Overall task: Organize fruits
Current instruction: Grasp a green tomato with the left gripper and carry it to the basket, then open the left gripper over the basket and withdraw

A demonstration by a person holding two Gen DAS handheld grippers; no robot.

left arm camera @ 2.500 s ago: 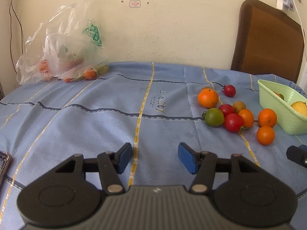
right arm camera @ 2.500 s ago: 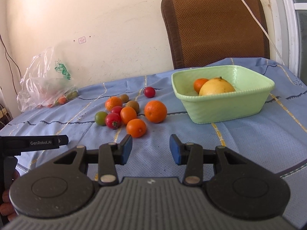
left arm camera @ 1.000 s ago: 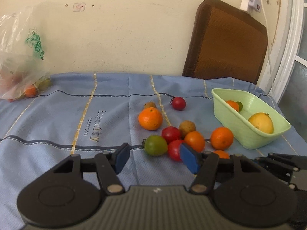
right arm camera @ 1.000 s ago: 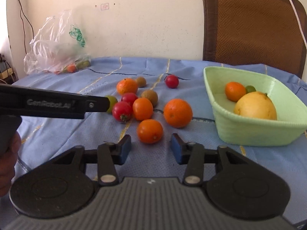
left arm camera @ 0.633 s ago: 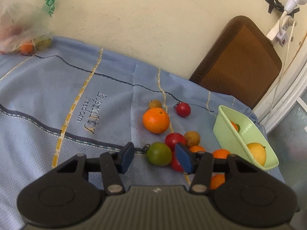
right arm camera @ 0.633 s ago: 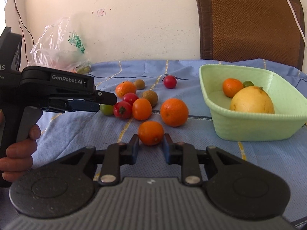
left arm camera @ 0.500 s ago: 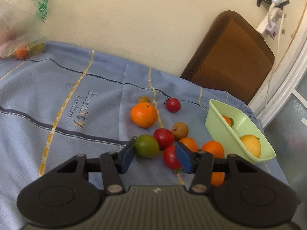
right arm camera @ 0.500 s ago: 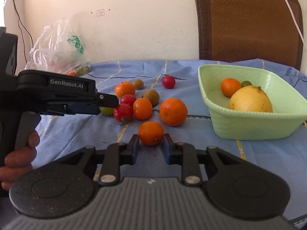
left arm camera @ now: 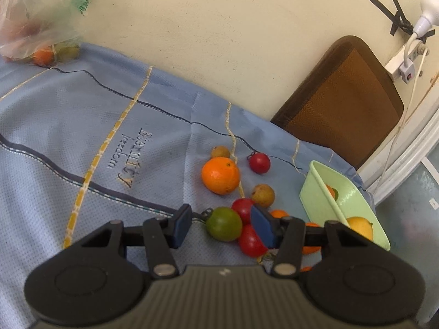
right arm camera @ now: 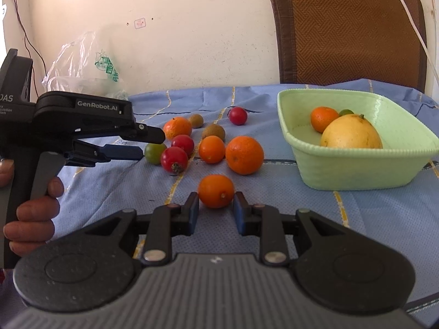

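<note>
Loose fruit lies on the blue tablecloth (left arm camera: 82, 142). My left gripper (left arm camera: 223, 223) is open, its jaws on either side of a green tomato (left arm camera: 224, 223), with red tomatoes (left arm camera: 251, 240) against its right finger. In the right wrist view the same gripper (right arm camera: 142, 144) reaches that green tomato (right arm camera: 154, 152). My right gripper (right arm camera: 216, 205) stands with its pads on both sides of a small orange (right arm camera: 216, 191) resting on the cloth. The light green basket (right arm camera: 356, 167) at right holds a yellow citrus (right arm camera: 351, 134), a small orange and a lime.
A big orange (right arm camera: 244, 155), a smaller orange (right arm camera: 211, 149), brown kiwis (right arm camera: 213, 131) and a red tomato (right arm camera: 238, 115) lie between the grippers and the wall. A plastic bag of fruit (left arm camera: 35, 27) sits far left. A brown chair (right arm camera: 348, 30) stands behind the table.
My left gripper swung right and closed in around the green tomato. My right gripper moved forward and narrowed its jaws around the small orange.
</note>
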